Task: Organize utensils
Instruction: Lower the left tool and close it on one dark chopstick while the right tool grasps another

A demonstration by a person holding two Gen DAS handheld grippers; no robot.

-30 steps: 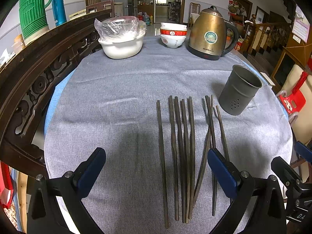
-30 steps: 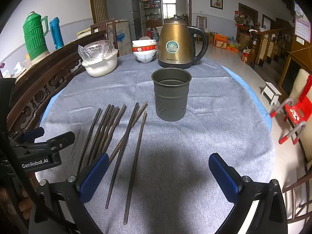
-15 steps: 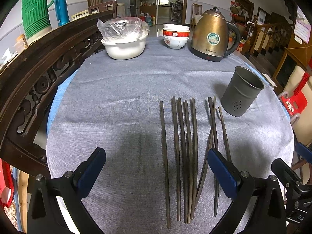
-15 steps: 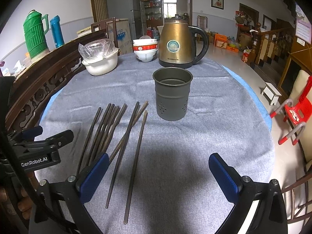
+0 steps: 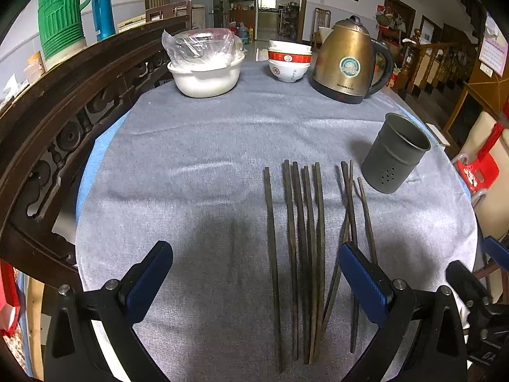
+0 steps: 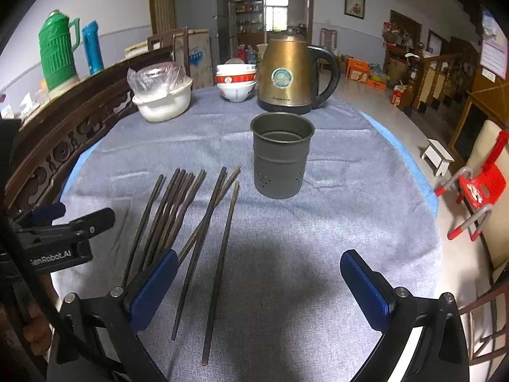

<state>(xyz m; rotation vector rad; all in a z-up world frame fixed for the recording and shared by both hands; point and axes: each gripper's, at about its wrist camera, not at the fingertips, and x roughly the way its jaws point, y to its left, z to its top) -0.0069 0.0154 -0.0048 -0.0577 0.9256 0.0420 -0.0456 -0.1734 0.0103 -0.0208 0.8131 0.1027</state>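
Left claw (image 5: 254,270) & right claw (image 6: 259,281) both low over the near edge of the counter (image 5: 191,159), jaws spread wide, nothing held. Dark chopsticks (image 5: 305,254) lie flat on the grey cloth just ahead, roughly parallel, a couple crossed at the right side. Grey holder cup (image 6: 281,159) stands upright beyond them, near their far tips w/o touching. Farther back: gold kettle (image 6: 288,73), stacked bowls (image 6: 236,81), white basin (image 6: 163,102).

L gripper (image 5: 254,273) wide open, empty, low over grey cloth (image 5: 191,197). Chopsticks (image 5: 305,248) lie w/ near ends between fingers. Holder (image 5: 394,154) upright, far right; kettle (image 5: 348,60) beyond.
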